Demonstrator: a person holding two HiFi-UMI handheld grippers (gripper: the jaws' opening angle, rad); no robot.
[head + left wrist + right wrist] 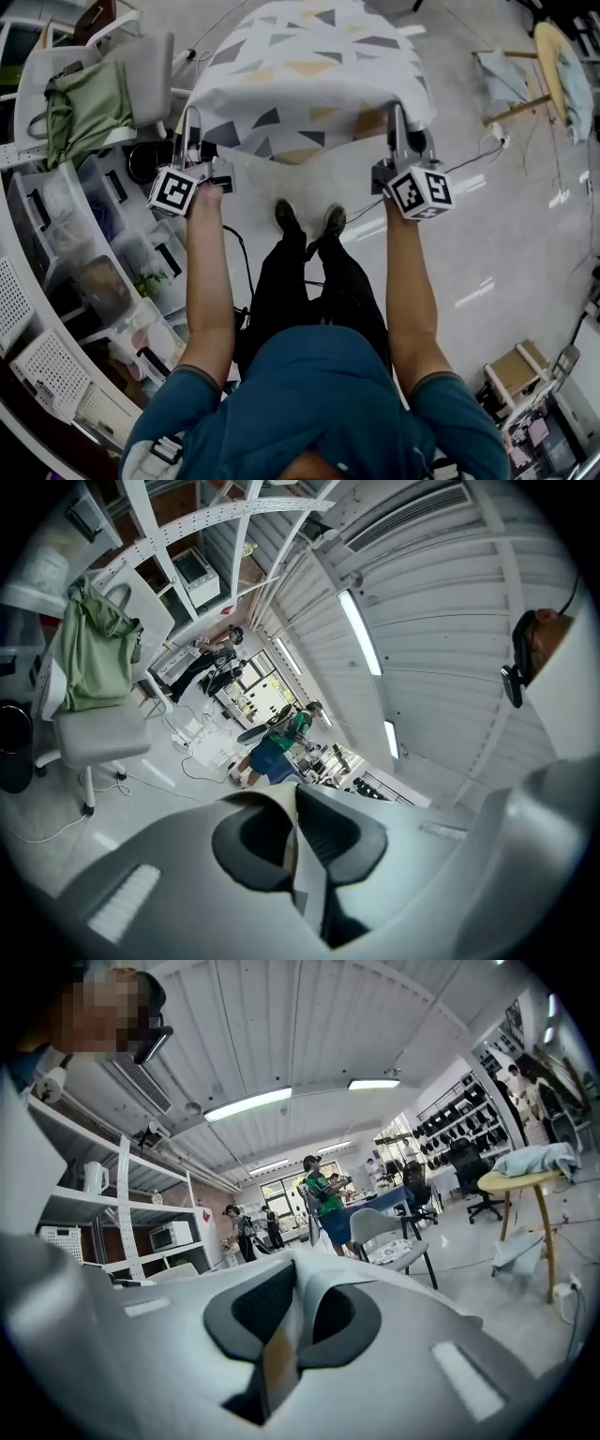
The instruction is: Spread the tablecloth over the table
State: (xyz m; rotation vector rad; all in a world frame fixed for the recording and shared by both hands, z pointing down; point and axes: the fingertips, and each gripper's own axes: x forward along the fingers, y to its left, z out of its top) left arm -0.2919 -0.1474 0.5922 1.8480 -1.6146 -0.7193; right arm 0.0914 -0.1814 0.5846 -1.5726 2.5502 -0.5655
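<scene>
The dark, ribbed pads [251,841] of the left gripper [295,841] are pinched nearly shut on a thin fold of the tablecloth [309,883]. The fabric stands edge-on between them. The right gripper [281,1335] is closed the same way, with a pale fold of the tablecloth [277,1368], tinged tan, caught in its narrow gap. The shells around both sets of jaws are smooth, rounded grey plastic.

From above, the left gripper [193,120] and right gripper [399,114] each hold a near corner of the tablecloth [300,66]. It spreads away from the person in a broad, domed sheet of matte white printed with scattered triangles in grey, charcoal and tan. I cannot tell whether a table lies under it.

Each gripper carries a cube [173,190] with black-and-white square markers, patterns rather than words. I can read no brand or lettering anywhere.

On the left, a green garment [89,112] hangs over a white chair [150,66], with clear plastic bins [84,244] nearer. At the far right is a round wooden table [555,56] with a pale cloth draped on it. The floor [506,225] is glossy grey.
</scene>
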